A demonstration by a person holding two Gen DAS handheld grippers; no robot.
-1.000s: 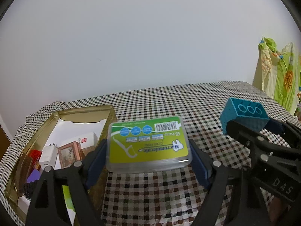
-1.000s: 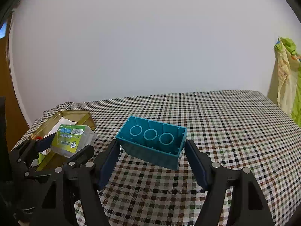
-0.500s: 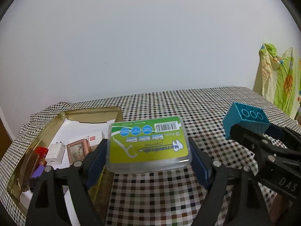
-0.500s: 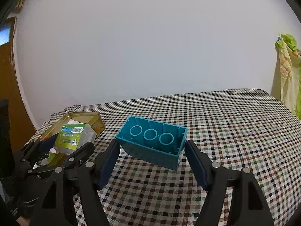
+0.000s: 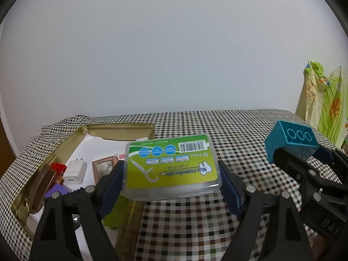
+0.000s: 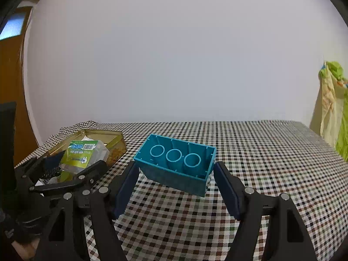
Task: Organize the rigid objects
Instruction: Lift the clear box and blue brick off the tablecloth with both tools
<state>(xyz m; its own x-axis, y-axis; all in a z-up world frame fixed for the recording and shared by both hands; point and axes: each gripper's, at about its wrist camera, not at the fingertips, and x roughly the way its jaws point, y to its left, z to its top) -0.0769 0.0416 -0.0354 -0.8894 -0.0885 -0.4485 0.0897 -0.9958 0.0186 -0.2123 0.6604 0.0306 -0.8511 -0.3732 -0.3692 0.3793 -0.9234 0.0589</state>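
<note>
While both tools hang above the checked tablecloth, each one carries a thing clear of the table. The left gripper pinches a flat floss-pick box between its blue pads, one pad pressed on each short end. That box is clear plastic with rounded corners; its green label shows a barcode, three blue circles and a white drawing of a floss pick, and the print reads upside down in the left wrist view. It sits level, with its label facing up, and overlaps the near right corner of the gold tin that lies at about nine o'clock. Inside the tin lie a white charger, a small picture frame, something red and something purple.

The right gripper clamps a teal building block by its two short ends. Turned hollow side up, the block shows three round tubes in a row and thin ribs along its walls; it tilts down toward five o'clock. From the right wrist view, the left gripper and its box sit at nine o'clock, over the tin. A yellow-green cloth hangs at three o'clock.
</note>
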